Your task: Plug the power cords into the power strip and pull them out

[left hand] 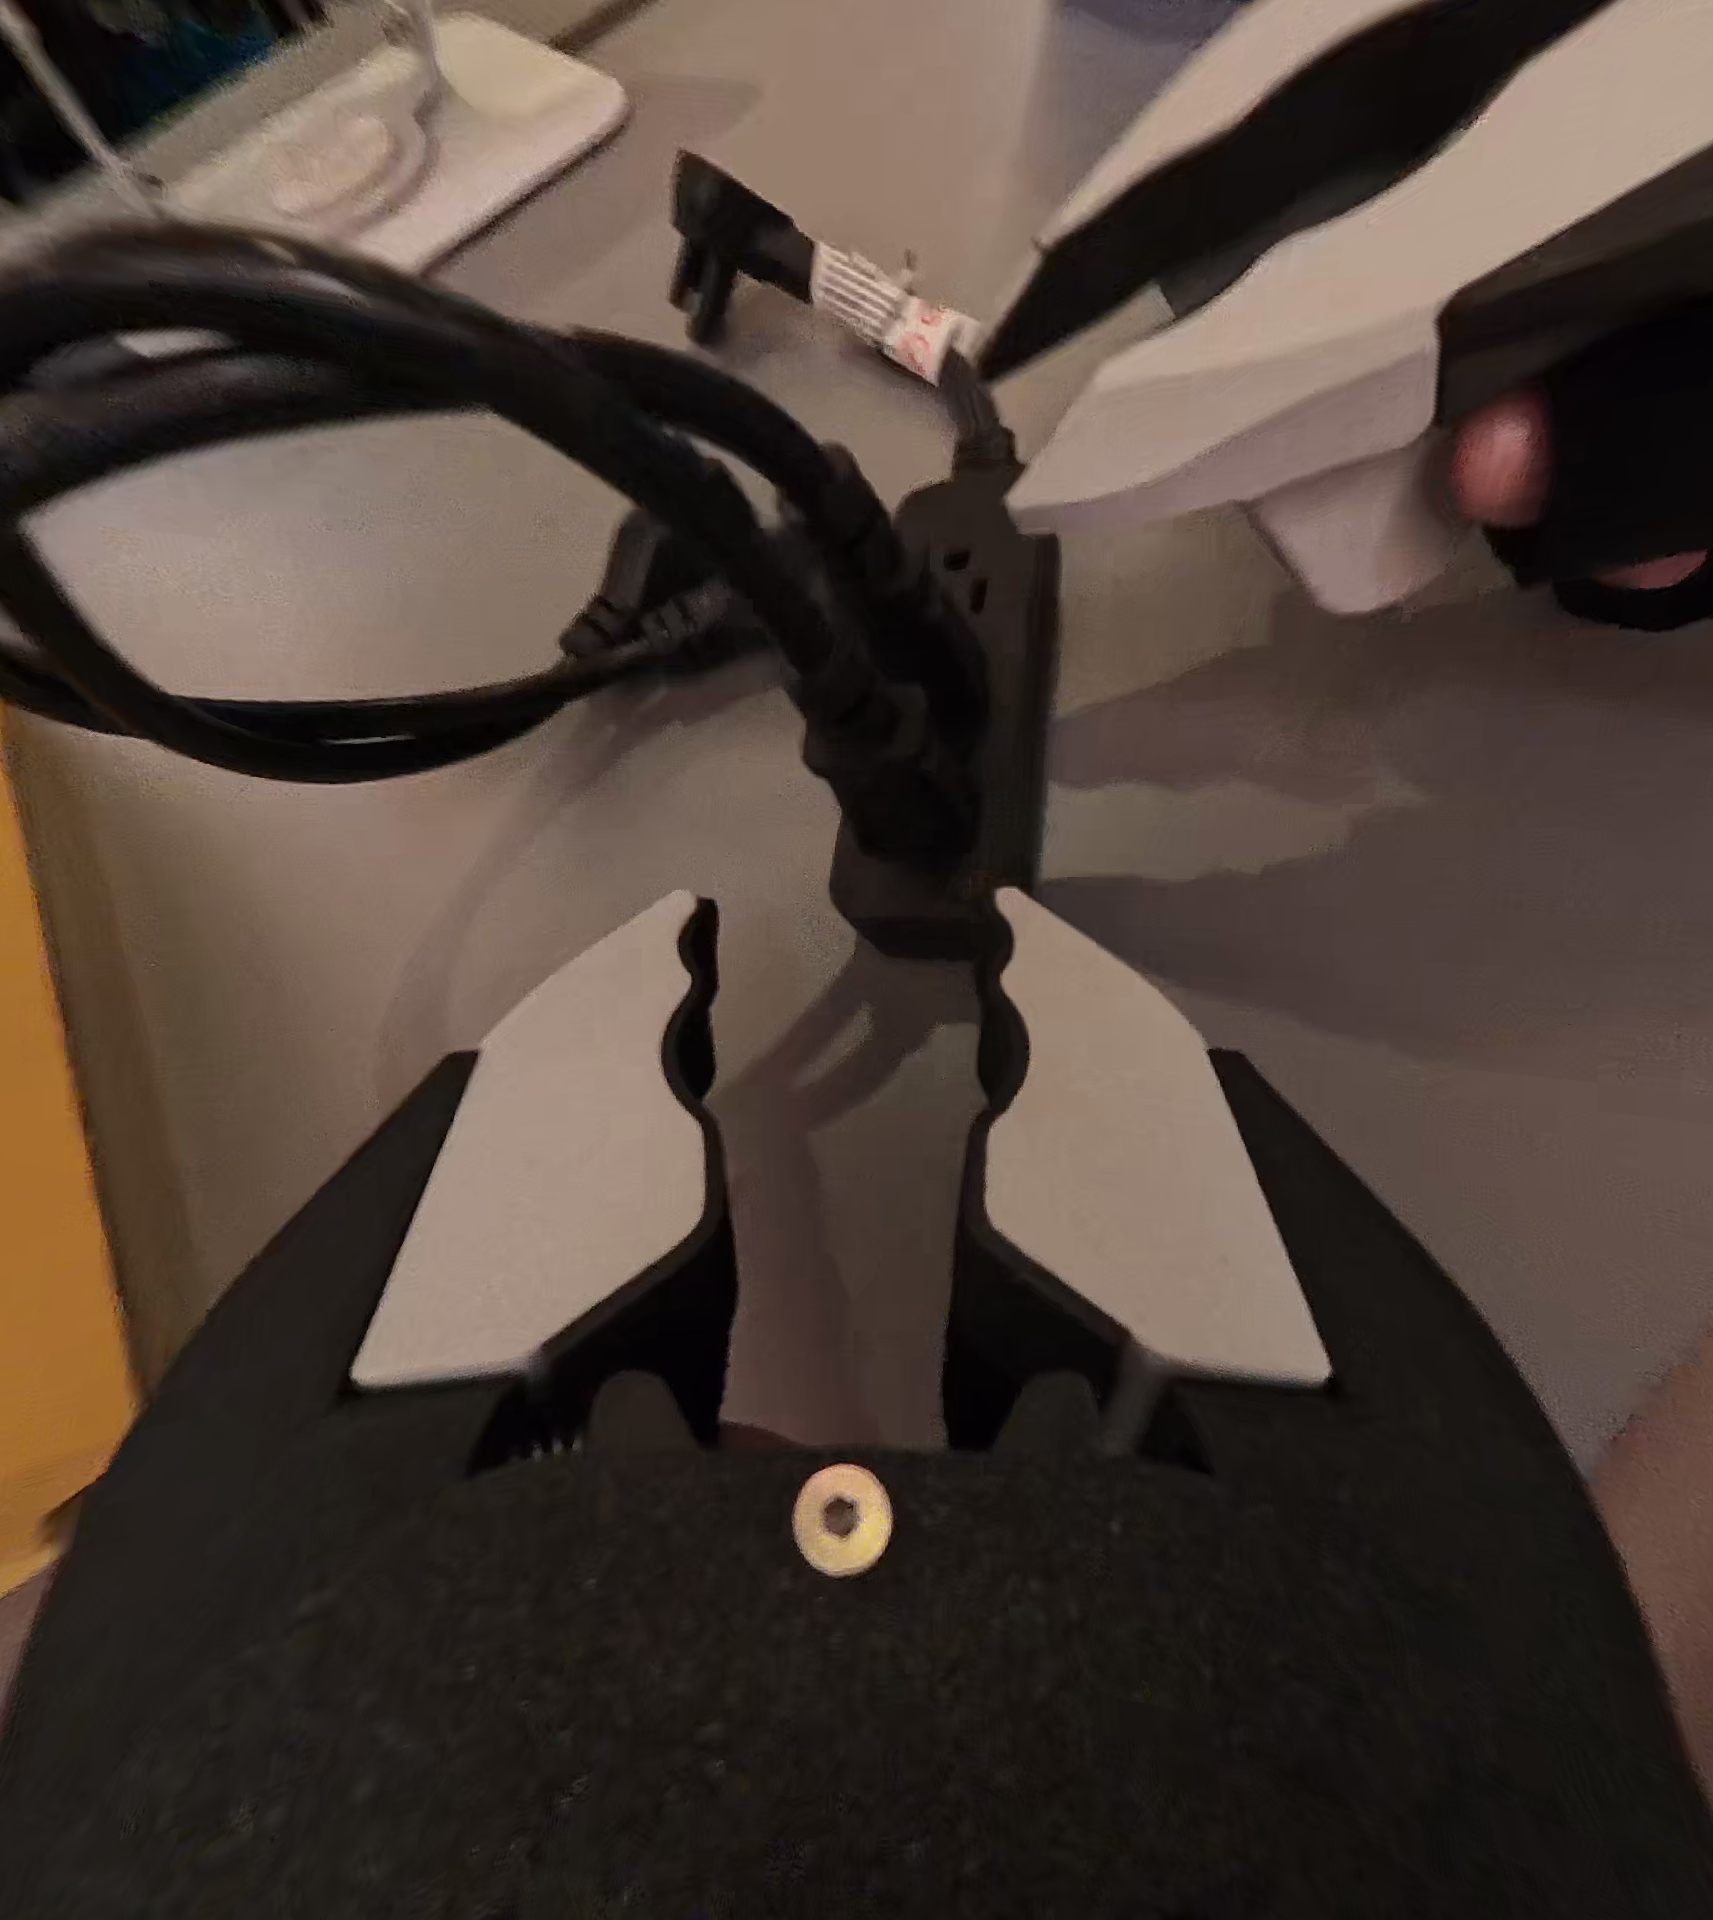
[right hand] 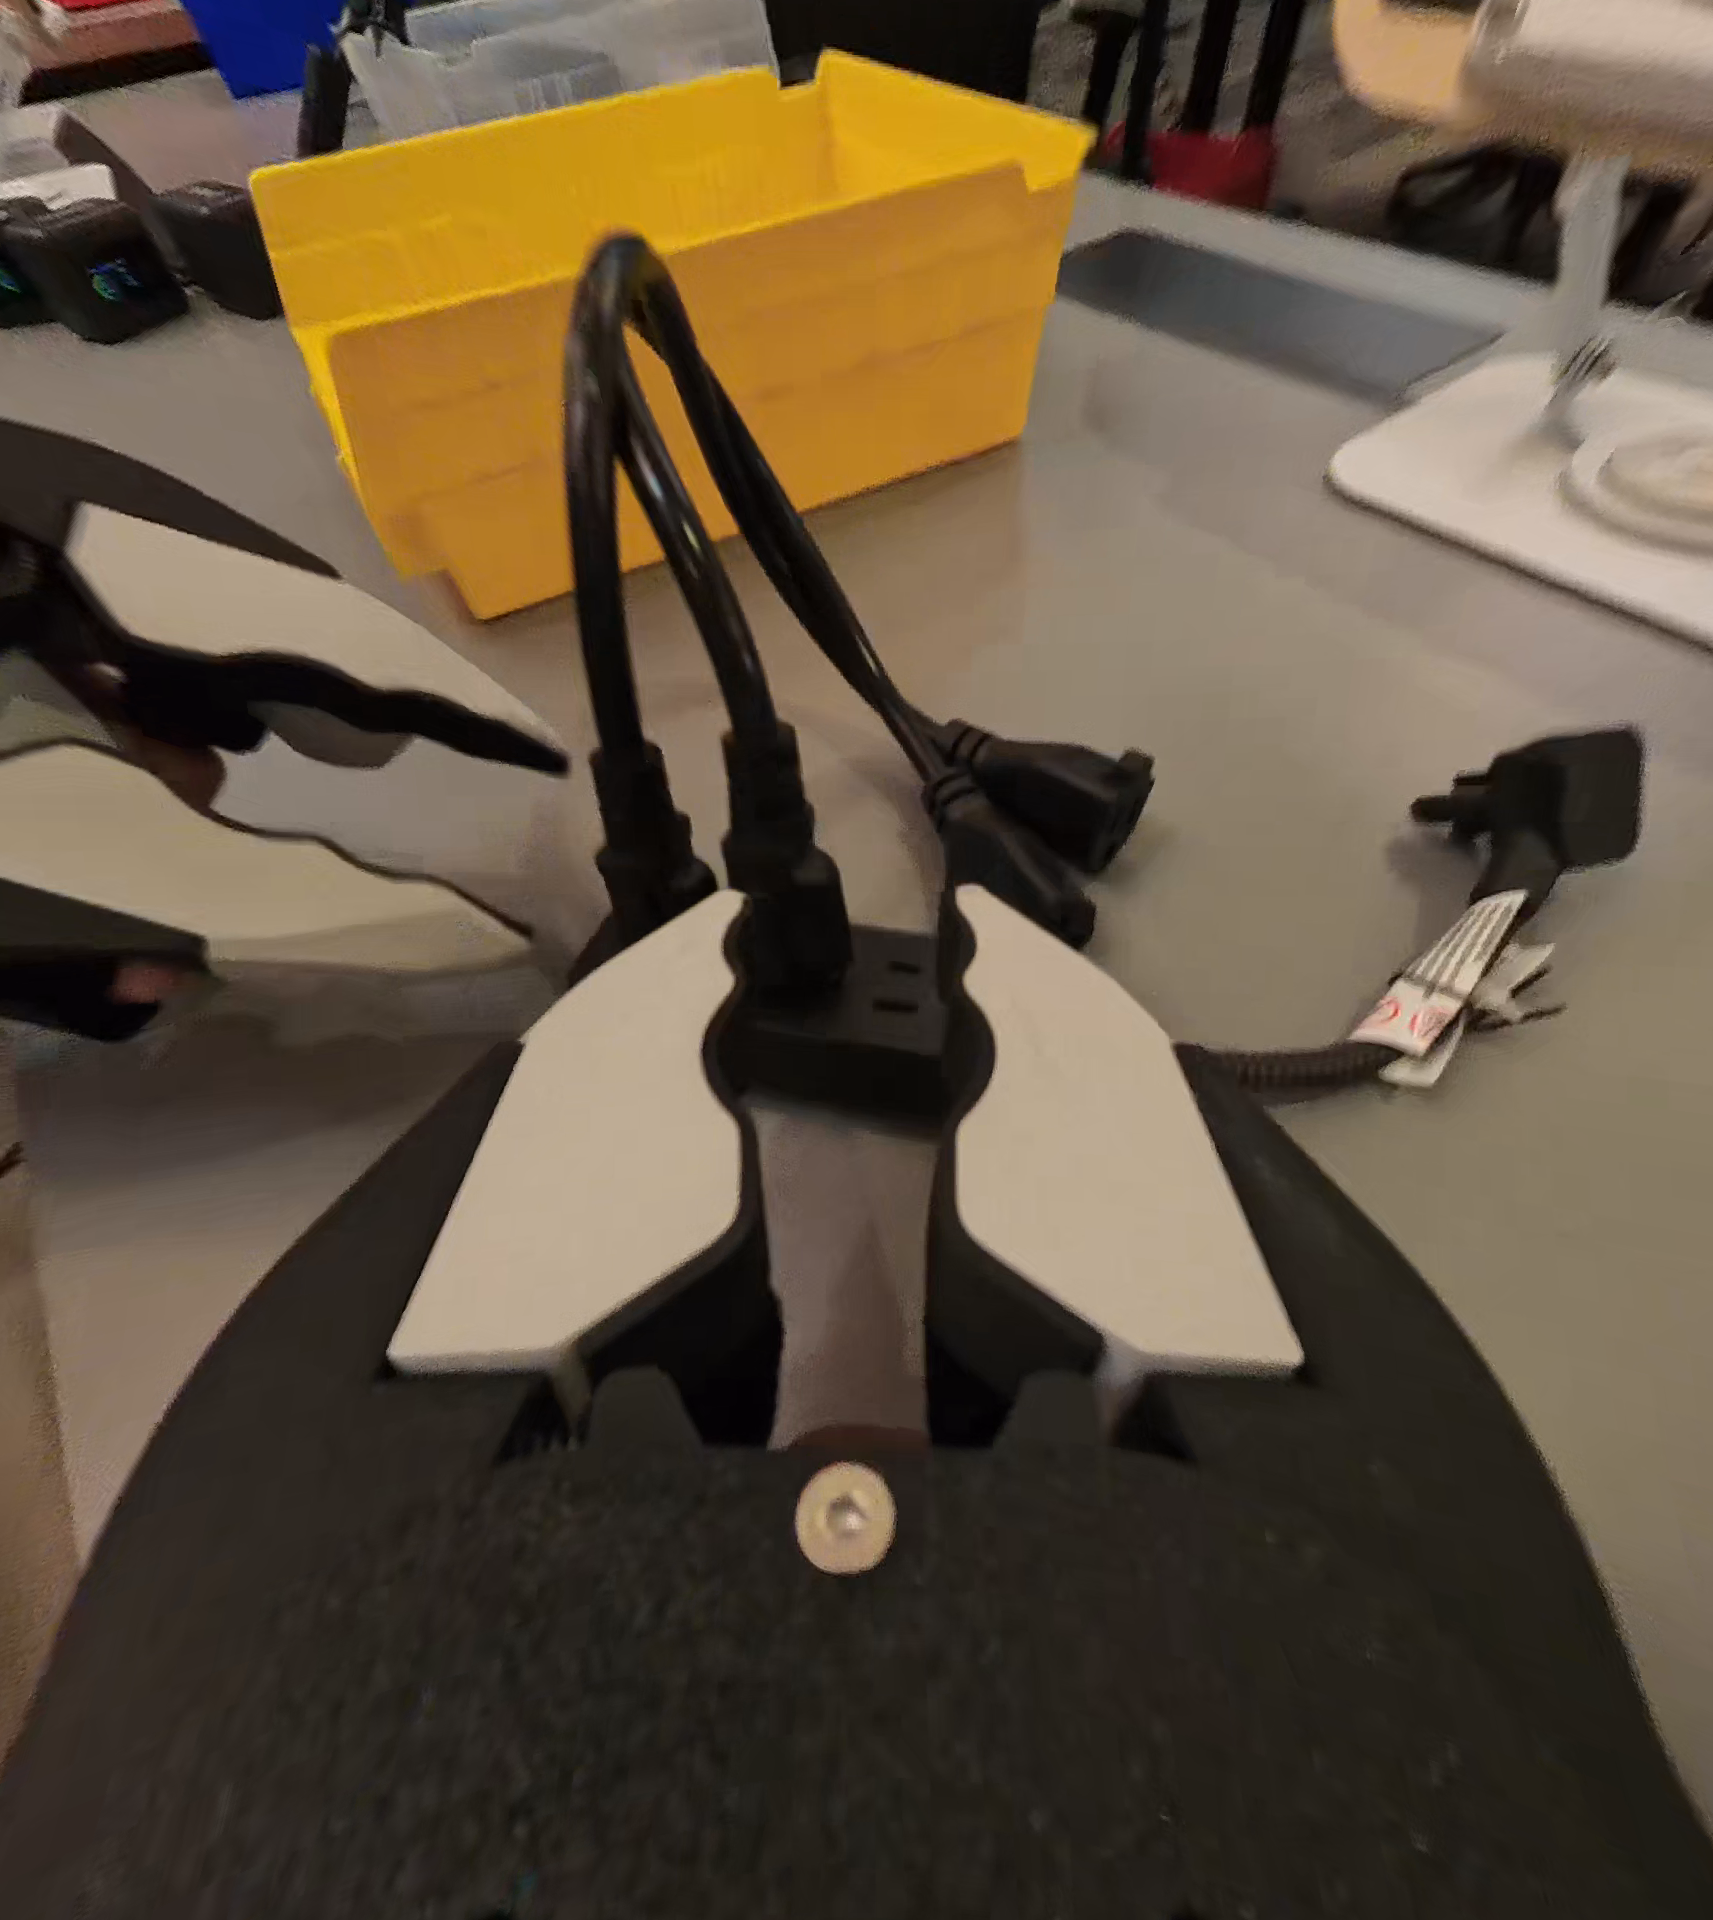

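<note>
Black power strip [right hand: 847,1023] lies mid-table, short of the yellow bin [right hand: 665,312] at the far edge, pinched at one end between the right gripper [right hand: 847,925] fingers. Two power cords [right hand: 623,582] stand plugged in (one socket pair bare), so pulling out is what remains, I'd say. The left gripper [left hand: 847,914] is spread apart at the strip's other end, holding nothing.

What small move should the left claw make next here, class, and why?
Probably ease forward and shut on the nearest plug. The right claw already clamps the black power strip at its far end, two cords are seated in it, and the left claw stands open with that plug just beyond its tips, so bracing is done and pulling looks like the step left.
</note>
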Tool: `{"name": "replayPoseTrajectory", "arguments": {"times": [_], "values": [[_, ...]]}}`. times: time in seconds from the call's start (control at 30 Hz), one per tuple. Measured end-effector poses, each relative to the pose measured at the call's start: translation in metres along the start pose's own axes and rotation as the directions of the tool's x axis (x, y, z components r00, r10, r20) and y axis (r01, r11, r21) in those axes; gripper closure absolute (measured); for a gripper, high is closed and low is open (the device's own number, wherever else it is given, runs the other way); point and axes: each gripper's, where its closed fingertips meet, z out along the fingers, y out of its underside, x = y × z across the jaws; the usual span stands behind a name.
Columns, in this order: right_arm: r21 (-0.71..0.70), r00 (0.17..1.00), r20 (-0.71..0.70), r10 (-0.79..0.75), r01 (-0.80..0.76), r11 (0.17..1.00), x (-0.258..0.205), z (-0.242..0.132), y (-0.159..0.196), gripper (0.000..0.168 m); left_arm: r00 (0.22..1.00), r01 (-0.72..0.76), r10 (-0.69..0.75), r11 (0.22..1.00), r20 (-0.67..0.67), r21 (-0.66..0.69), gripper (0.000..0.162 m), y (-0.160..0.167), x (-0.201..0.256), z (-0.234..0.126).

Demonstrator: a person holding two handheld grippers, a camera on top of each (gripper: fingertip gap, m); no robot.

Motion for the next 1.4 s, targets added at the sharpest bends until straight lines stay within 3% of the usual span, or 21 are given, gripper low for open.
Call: {"name": "replayPoseTrajectory", "arguments": {"times": [0.1, 0.2, 0.27, 0.37, 0.6, 0.73, 0.83, 0.97, 1.1, 1.4], "values": [[0.019, 0.997, -0.048, -0.057, 0.058, 0.998, -0.012, 0.005, -0.01, 0.136, 0.99, 0.017, -0.026, 0.998, -0.138, -0.067, 0.11, 0.007, 0.012, 0.017], [-0.04, 0.987, -0.12, -0.104, 0.099, 0.994, -0.017, 0.018, -0.002, 0.136, 0.988, -0.056, 0.044, 0.996, -0.148, -0.075, 0.104, 0.004, 0.016, 0.035], [-0.082, 0.971, -0.208, -0.118, 0.102, 0.991, -0.008, 0.026, 0.006, 0.14, 0.986, -0.077, 0.067, 0.995, -0.154, -0.056, 0.117, -0.003, 0.019, 0.044], [-0.057, 0.968, -0.238, -0.078, 0.067, 0.996, -0.001, 0.031, 0.006, 0.146, 0.985, -0.042, 0.036, 0.999, -0.166, -0.027, 0.12, -0.007, 0.018, 0.053], [-0.046, 0.973, -0.205, -0.101, 0.093, 0.995, 0.001, 0.033, 0.003, 0.144, 0.988, -0.048, 0.044, 0.999, -0.147, -0.025, 0.12, -0.007, 0.014, 0.055], [0.022, 0.987, -0.161, -0.029, 0.033, 0.999, -0.003, 0.029, -0.009, 0.141, 0.988, -0.076, 0.072, 0.997, -0.14, -0.022, 0.12, -0.007, 0.015, 0.055], [0.007, 0.986, -0.162, -0.043, 0.045, 0.999, -0.002, 0.037, -0.008, 0.151, 0.988, -0.092, 0.089, 0.995, -0.126, -0.023, 0.12, -0.006, 0.015, 0.055], [0.003, 0.983, -0.184, -0.028, 0.029, 1.0, -0.002, 0.036, -0.007, 0.152, 0.988, -0.124, 0.121, 0.992, -0.099, -0.024, 0.12, -0.006, 0.014, 0.057], [0.038, 0.972, -0.106, 0.208, -0.205, 0.978, 0.004, 0.032, -0.006, 0.153, 0.986, -0.158, 0.157, 0.987, -0.06, -0.015, 0.119, -0.008, 0.013, 0.059], [0.054, 0.979, -0.14, 0.151, -0.145, 0.988, 0.003, 0.035, -0.007, 0.153, 0.985, -0.151, 0.149, 0.988, -0.082, -0.024, 0.119, -0.007, 0.016, 0.059]]}}
